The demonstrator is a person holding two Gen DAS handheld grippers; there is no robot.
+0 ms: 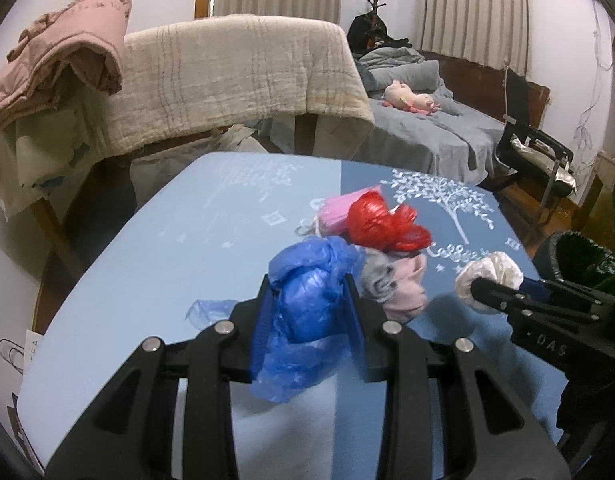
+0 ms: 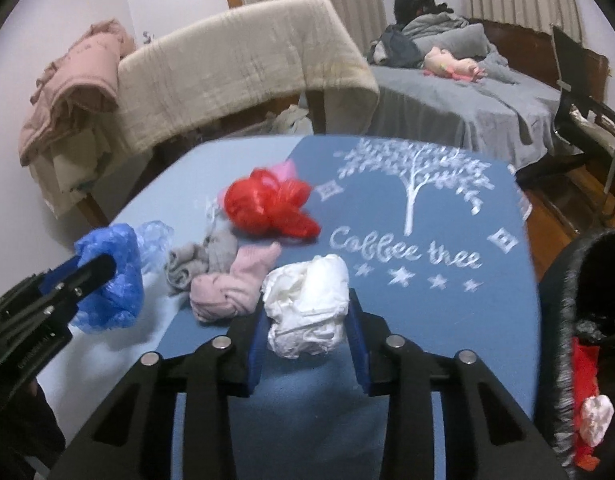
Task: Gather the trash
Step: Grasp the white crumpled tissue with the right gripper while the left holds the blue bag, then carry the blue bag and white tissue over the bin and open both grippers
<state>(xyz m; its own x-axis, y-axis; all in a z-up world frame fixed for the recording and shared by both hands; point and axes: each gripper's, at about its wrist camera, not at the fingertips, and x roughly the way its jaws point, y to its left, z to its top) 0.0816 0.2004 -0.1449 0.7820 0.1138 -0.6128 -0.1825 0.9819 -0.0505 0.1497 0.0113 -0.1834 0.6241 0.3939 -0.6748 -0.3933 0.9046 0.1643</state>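
Note:
My left gripper (image 1: 310,292) is shut on a crumpled blue plastic bag (image 1: 307,304) above the blue table (image 1: 147,264); it also shows in the right wrist view (image 2: 111,280). My right gripper (image 2: 307,312) is shut on a crumpled white paper wad (image 2: 307,308), seen in the left wrist view (image 1: 489,276) too. On the table lie a red plastic bag (image 2: 267,206), a pink item (image 1: 335,212) behind it, a grey sock (image 2: 195,260) and a pink sock (image 2: 235,284).
A bin with a black liner (image 2: 579,320) stands at the table's right edge, holding red and pale trash. Behind the table are a chair with a beige blanket (image 2: 235,68), a pink quilt (image 2: 75,88), a bed (image 2: 467,108) and a black chair (image 1: 535,140).

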